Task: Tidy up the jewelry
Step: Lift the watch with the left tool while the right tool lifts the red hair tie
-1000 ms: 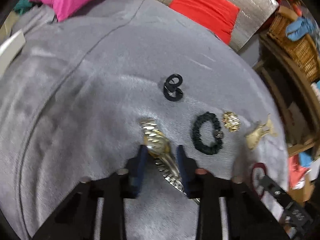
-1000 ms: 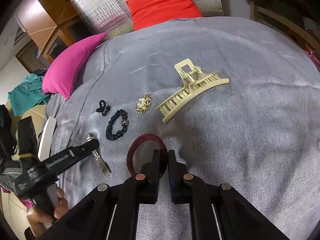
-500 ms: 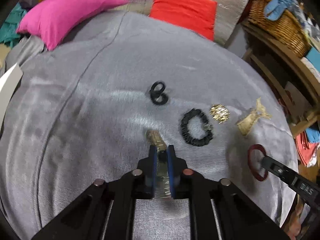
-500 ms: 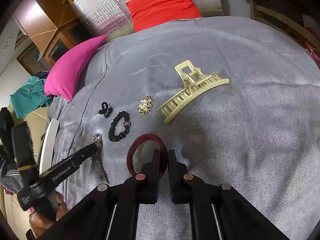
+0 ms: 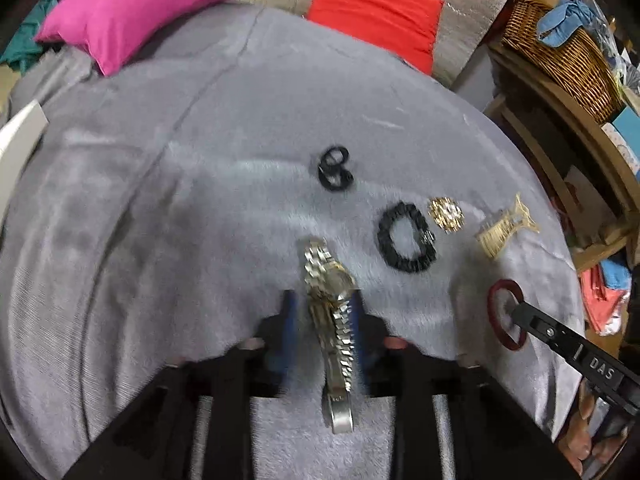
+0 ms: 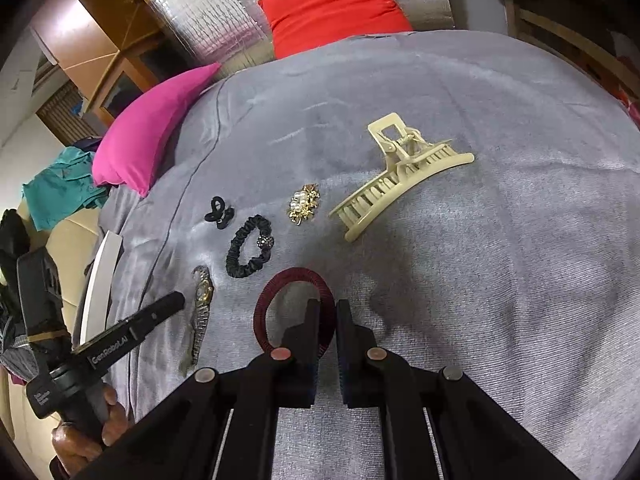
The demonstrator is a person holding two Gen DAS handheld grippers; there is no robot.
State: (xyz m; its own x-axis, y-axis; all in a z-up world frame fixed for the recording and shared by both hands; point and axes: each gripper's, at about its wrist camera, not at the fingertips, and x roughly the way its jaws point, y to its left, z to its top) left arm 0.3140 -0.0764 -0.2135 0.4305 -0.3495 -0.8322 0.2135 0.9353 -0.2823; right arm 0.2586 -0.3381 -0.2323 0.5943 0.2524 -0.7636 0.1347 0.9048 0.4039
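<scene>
wristwatch (image 5: 329,280) lying mid-bed (image 5: 160,200) | left gripper (image 5: 322,312) fingers spread, straddling it, released | right gripper (image 6: 327,322) pinching maroon hair tie (image 6: 294,312) | metal band floppy, slippery; gripping at case likely best

A grey velvety bedspread (image 6: 500,280) carries a silver-and-gold link metal watch (image 5: 330,292), and beside the watch lie a black ruffled fabric scrunchie (image 6: 249,247) and a small black looped hair tie (image 6: 219,212). Past the scrunchie sit a gold brooch with white pearls (image 6: 303,204) and a cream plastic claw clip (image 6: 400,176). A maroon ribbed hair band (image 6: 294,312) lies near the scrunchie, with a magenta pillow (image 6: 148,140) and a red cushion (image 6: 332,4) at the bedspread's far edge.
</scene>
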